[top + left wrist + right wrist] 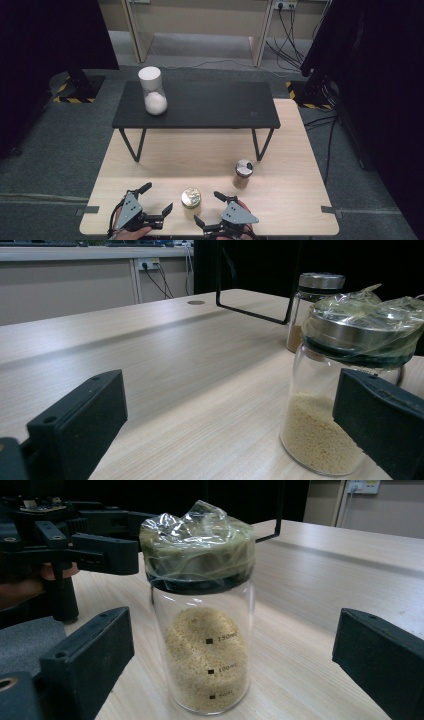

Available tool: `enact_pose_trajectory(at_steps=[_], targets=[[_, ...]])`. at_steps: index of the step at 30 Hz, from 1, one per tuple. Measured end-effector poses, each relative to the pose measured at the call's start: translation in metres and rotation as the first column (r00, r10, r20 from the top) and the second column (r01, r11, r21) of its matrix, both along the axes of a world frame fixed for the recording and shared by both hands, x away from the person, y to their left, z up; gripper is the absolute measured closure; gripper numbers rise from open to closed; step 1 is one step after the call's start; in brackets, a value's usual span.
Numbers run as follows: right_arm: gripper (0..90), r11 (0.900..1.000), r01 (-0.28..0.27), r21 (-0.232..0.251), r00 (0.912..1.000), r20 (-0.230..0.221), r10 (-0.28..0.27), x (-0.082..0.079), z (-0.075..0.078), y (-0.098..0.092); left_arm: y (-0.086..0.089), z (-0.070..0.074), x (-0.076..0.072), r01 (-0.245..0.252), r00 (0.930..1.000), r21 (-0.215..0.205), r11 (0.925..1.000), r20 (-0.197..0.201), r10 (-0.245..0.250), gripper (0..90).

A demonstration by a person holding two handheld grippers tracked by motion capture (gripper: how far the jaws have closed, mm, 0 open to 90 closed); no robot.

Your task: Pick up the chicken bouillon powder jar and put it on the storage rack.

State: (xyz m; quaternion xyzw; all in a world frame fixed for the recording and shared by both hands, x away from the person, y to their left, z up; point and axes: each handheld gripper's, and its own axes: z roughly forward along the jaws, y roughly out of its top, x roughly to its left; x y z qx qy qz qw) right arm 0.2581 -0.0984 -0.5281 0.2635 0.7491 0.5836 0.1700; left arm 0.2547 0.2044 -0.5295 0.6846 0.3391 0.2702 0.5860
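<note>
— The wrapped jar [191, 198], where does it stand?
— Upright on the worktop [290, 200] near its front edge, between the two tongs. Clear film covers its lid, and pale yellow grains fill its lower part.
— And the left tongs [156, 198]?
— Jaws spread wide, just beside the jar, not touching it.
— The right tongs [209, 208]?
— Also spread, with the jar standing between its jaws in the right gripper view, glass untouched.
— Anything else near?
— A spice jar [243, 174] with brown powder stands farther back to the right. A white hourglass [152, 90] sits on the black bench [210, 105].
</note>
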Motion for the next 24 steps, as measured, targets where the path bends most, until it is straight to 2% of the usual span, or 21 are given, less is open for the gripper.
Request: enact_pose_trajectory(at_steps=[24], targets=[[9.6, 0.999, -0.034, -0.028, 0.9993, 0.012, 0.035, 0.004, 0.000, 0.021, 0.000, 0.001, 0.000, 0.002, 1.0000, -0.005, 1.0000, 0.002, -0.002, 0.5]])
